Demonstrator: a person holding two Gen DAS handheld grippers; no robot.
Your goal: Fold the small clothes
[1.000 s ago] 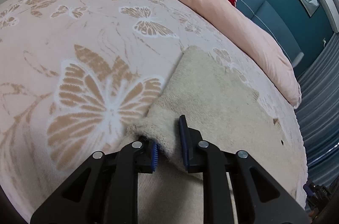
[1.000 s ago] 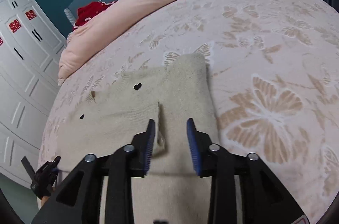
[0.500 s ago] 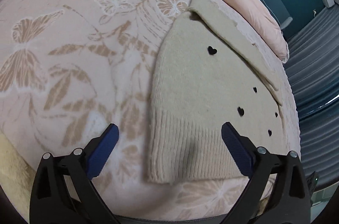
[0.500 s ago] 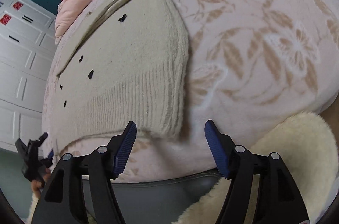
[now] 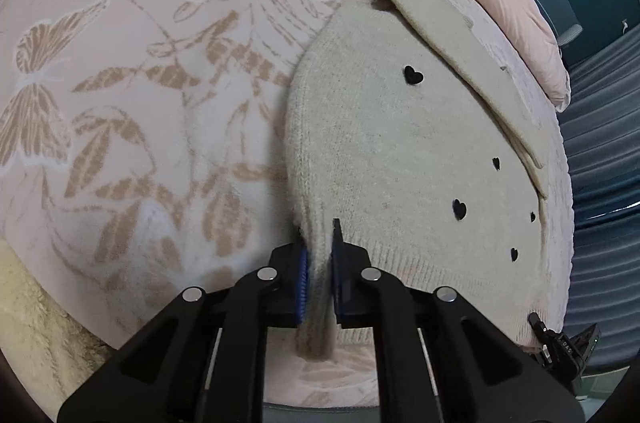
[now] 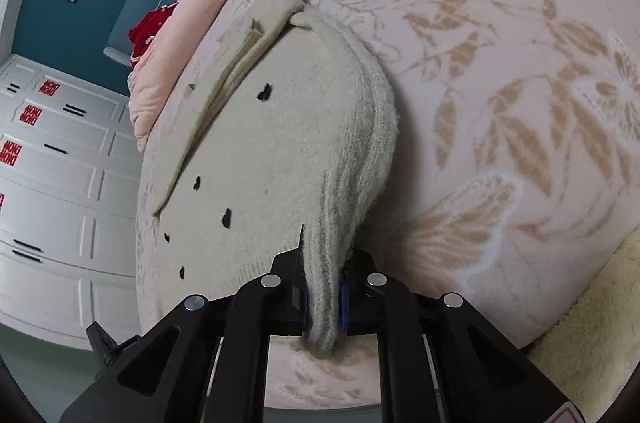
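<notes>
Underneath: pink butterfly bedspread [image 5: 168, 127]; teal wall [image 6: 60, 19].

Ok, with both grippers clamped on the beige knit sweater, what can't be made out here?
- Left wrist view: the cloth's corner inside the left gripper, hidden by its pads.
- Right wrist view: the beige knit sweater hem below the right gripper, covered by the black frame.
- Both views: the sweater's underside, against the pink butterfly-print bedspread.
</notes>
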